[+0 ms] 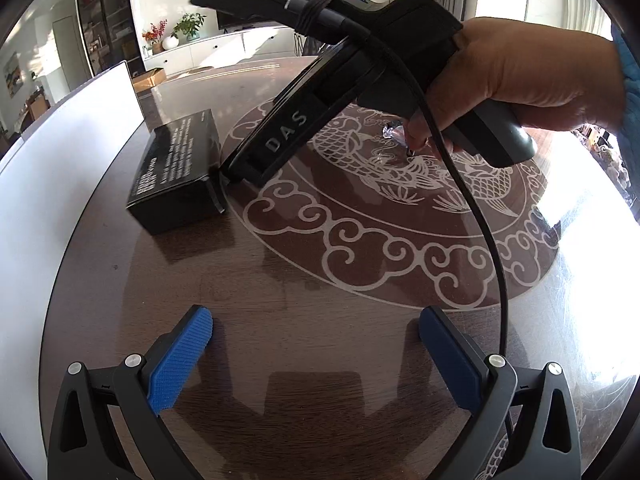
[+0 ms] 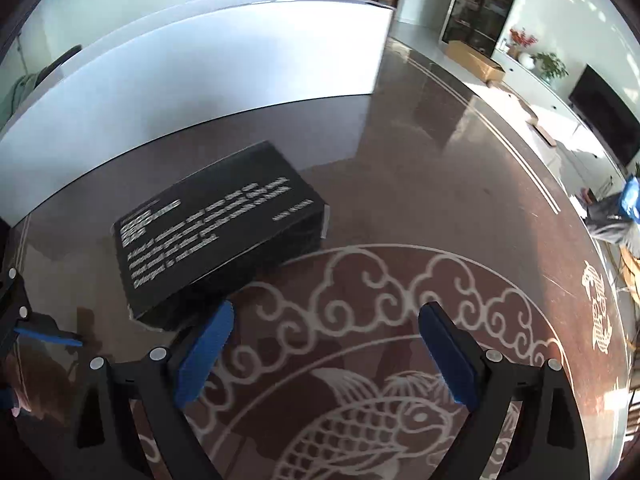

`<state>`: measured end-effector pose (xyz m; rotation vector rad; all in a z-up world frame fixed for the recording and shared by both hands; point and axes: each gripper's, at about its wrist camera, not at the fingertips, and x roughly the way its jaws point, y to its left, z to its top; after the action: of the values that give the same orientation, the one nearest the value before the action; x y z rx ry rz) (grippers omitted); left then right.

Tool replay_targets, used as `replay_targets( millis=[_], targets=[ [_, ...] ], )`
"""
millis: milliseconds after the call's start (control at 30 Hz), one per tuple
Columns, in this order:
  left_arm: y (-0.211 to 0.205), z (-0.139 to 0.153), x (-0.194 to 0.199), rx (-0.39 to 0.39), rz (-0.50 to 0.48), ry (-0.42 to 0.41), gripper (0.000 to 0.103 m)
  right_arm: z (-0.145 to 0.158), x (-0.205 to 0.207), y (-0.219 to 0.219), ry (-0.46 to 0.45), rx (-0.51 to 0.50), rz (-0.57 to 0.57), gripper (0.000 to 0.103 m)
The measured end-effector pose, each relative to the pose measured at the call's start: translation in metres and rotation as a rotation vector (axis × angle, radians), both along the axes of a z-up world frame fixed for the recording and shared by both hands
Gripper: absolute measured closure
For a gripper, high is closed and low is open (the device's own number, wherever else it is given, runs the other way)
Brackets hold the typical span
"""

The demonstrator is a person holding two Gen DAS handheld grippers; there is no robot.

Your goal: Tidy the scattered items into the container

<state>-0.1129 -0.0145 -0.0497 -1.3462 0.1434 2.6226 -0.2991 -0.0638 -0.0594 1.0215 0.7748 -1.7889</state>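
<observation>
Lying flat on the dark glossy tabletop [image 2: 420, 184], the black box [image 2: 216, 228] with white lettering rests just outside the pale ring of cloud scrolls, close to the tall white container [image 2: 224, 80] that stands behind it. The container's white wall is all that shows in either view; its inside cannot be seen, so what it holds cannot be told.

The right gripper [image 2: 326, 354] hangs over the koi pattern with its blue-padded fingers [image 2: 206, 350] spread wide and nothing between them; its left pad sits just beside the box's near corner. From the left wrist view, the same gripper's tip [image 1: 240, 170] comes down right at the box's [image 1: 178, 168] end, gripped by the person's right hand [image 1: 520, 80].

The left gripper [image 1: 316, 356] is likewise released, pads apart above bare tabletop, well apart from the box. A small crinkled silvery item [image 1: 390, 130] lies on the koi pattern beyond the hand, too small to identify.
</observation>
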Motion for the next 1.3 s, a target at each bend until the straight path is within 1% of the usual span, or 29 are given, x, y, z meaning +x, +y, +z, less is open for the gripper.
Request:
replay_targets(
  millis=[67,100,133,200,267,333,433,500,533,600,633,667,700,767,833,867,900,933,967,1000,1067,1133,1200,1300],
  targets=[
    [0.000,0.000,0.000,0.000,0.000,0.000,0.000,-0.004,0.026,-0.010,-0.030,0.008,0.064,0.009],
    [0.000,0.000,0.000,0.000,0.000,0.000,0.000,-0.006,0.037,-0.010,-0.022,0.013,0.064,0.009],
    [0.000,0.000,0.000,0.000,0.000,0.000,0.000,-0.006,0.038,-0.009,-0.024,0.016,0.040,0.009],
    [0.000,0.000,0.000,0.001,0.000,0.000,0.000,-0.009,0.032,-0.001,-0.075,-0.009,-0.046,0.008],
    [-0.001,0.000,0.001,0.004,0.005,-0.002,0.000,-0.011,0.033,0.008,-0.068,-0.044,-0.097,0.008],
    [-0.006,0.001,0.010,0.004,0.013,-0.002,0.000,-0.011,0.030,0.014,-0.064,-0.056,-0.141,0.008],
    [-0.020,0.002,0.039,0.005,0.024,0.001,0.000,-0.009,0.010,0.026,-0.078,-0.021,-0.259,0.009],
    [-0.032,0.003,0.058,0.008,0.051,0.013,0.000,-0.007,-0.003,0.038,-0.099,0.041,-0.332,0.009],
    [-0.037,0.004,0.063,0.012,0.066,0.021,0.000,-0.002,-0.006,0.041,-0.082,0.083,-0.335,0.009],
    [-0.042,0.004,0.064,0.022,0.098,0.027,0.000,0.014,-0.010,0.043,0.008,0.121,-0.280,0.009],
    [-0.041,0.004,0.062,0.013,0.107,0.026,0.000,0.024,-0.018,0.045,0.045,0.117,-0.290,0.009],
    [-0.041,0.005,0.059,0.007,0.112,0.024,0.000,0.032,-0.032,0.047,0.056,0.095,-0.333,0.009],
    [-0.040,0.005,0.058,0.006,0.117,0.022,0.000,0.037,-0.048,0.047,0.042,0.057,-0.388,0.009],
    [-0.042,0.006,0.058,0.005,0.121,0.021,0.000,0.036,-0.081,0.040,-0.021,-0.018,-0.499,0.009],
    [-0.042,0.006,0.059,0.007,0.119,0.022,0.000,0.023,-0.104,0.023,-0.108,-0.053,-0.569,0.009],
    [-0.042,0.005,0.061,0.007,0.118,0.023,0.000,0.013,-0.111,0.012,-0.135,-0.049,-0.577,0.009],
    [-0.043,0.005,0.062,0.007,0.118,0.023,0.000,0.004,-0.114,-0.001,-0.141,-0.031,-0.571,0.006],
    [-0.043,0.006,0.062,0.007,0.118,0.023,0.000,-0.001,-0.112,-0.013,-0.113,-0.019,-0.557,0.006],
    [-0.043,0.006,0.063,0.007,0.118,0.023,0.000,-0.002,-0.108,-0.021,-0.081,-0.031,-0.540,0.007],
    [-0.042,0.006,0.064,0.007,0.118,0.024,0.000,-0.003,-0.104,-0.026,-0.083,-0.042,-0.524,0.006],
    [-0.043,0.007,0.065,0.007,0.117,0.025,0.000,-0.003,-0.092,-0.027,-0.091,-0.018,-0.501,0.006],
    [-0.042,0.007,0.064,0.007,0.116,0.025,0.000,0.000,-0.070,-0.022,-0.114,0.026,-0.465,0.007],
    [-0.041,0.007,0.063,0.008,0.114,0.025,0.000,0.002,-0.038,-0.013,-0.117,0.054,-0.415,0.008],
    [-0.043,0.008,0.067,0.008,0.104,0.021,0.000,0.001,0.021,0.010,-0.137,0.050,-0.318,0.006]
  ],
)
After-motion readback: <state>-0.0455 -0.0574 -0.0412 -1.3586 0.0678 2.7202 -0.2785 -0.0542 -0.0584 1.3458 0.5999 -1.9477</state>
